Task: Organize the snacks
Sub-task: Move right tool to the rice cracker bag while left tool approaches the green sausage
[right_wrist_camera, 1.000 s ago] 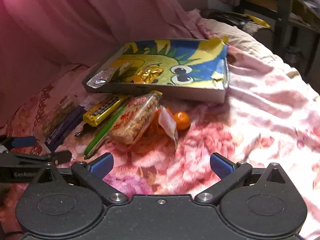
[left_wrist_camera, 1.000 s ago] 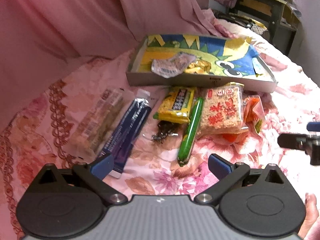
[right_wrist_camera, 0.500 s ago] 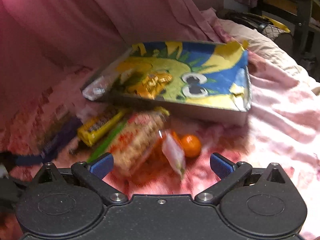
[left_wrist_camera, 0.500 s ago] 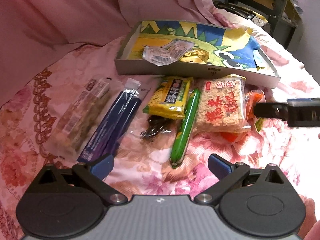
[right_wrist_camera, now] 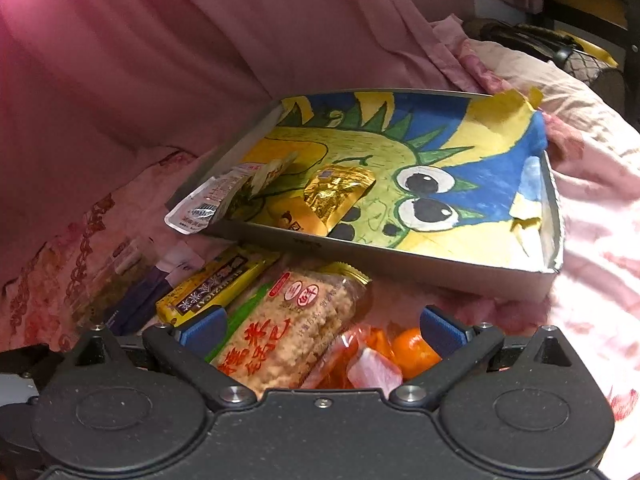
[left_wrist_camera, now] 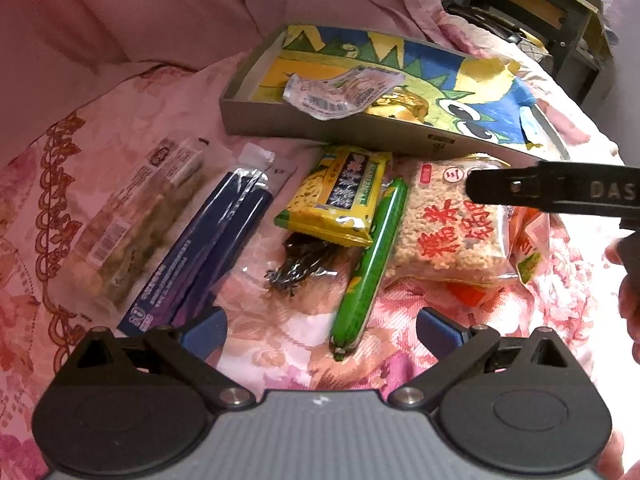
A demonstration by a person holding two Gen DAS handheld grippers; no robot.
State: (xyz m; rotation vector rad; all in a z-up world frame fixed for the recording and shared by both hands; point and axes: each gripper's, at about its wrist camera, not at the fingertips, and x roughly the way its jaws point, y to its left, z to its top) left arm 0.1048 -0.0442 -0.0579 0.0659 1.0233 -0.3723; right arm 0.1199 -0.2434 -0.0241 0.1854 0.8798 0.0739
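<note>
Rice-cake pack [right_wrist_camera: 280,328], long axis toward the tray [right_wrist_camera: 420,266] at upper frame, lies between the wide-open, empty right tongs [right_wrist_camera: 322,326] on a floral bedspread [left_wrist_camera: 280,340]; left tongs [left_wrist_camera: 320,326] likewise open and empty.

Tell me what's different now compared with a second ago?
The right hand-held gripper has moved forward and low, over the rice cracker pack; from the left camera it now reaches in over that pack. Its jaws stay open, nothing gripped. The left hand-held gripper has crept a bit closer, also open. The snacks and the painted tray lie as before.
</note>
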